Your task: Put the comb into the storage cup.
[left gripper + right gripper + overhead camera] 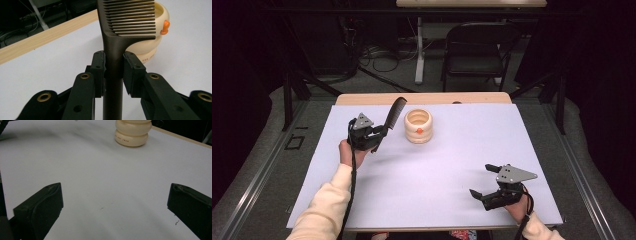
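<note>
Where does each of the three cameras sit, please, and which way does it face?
High view: above the person's side, looking forward and down on the table; forearms, left gripper and right gripper show.
Left gripper view: on the left gripper, looking along its jaws clamped on the comb, towards the cream holder.
Right gripper view: on the right gripper, low over the table, its jaws wide apart.
Shared: all three show the cream holder.
</note>
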Action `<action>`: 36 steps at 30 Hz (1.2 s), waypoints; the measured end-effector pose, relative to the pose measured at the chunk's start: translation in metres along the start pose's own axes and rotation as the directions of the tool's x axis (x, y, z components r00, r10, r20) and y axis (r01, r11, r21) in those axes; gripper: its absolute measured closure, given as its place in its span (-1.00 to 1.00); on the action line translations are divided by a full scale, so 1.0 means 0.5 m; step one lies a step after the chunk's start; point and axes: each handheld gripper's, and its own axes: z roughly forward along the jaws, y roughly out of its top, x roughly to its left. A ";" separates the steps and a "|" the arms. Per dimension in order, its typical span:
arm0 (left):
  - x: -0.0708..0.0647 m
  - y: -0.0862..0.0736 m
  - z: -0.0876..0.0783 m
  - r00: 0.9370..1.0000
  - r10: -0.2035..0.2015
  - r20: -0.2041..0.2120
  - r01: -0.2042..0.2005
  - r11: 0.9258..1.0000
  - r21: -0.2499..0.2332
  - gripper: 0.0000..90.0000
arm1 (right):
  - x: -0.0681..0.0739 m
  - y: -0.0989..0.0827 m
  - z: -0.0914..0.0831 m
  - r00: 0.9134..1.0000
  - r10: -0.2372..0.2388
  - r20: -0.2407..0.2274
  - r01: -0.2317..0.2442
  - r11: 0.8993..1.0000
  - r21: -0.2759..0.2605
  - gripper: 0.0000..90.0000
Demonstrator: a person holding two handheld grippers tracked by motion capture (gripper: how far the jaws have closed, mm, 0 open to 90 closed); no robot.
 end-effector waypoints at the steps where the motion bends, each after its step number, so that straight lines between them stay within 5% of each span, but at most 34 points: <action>1: 0.001 0.002 0.000 1.000 -0.003 -0.003 0.003 1.000 -0.007 0.61 | 0.000 0.000 0.000 1.000 0.000 0.000 0.000 1.000 0.000 -1.00; 36: -0.003 0.056 0.018 1.000 -0.004 0.001 0.005 0.999 -0.046 0.61 | 0.000 0.000 -0.001 1.000 0.000 0.001 0.000 1.000 0.000 -1.00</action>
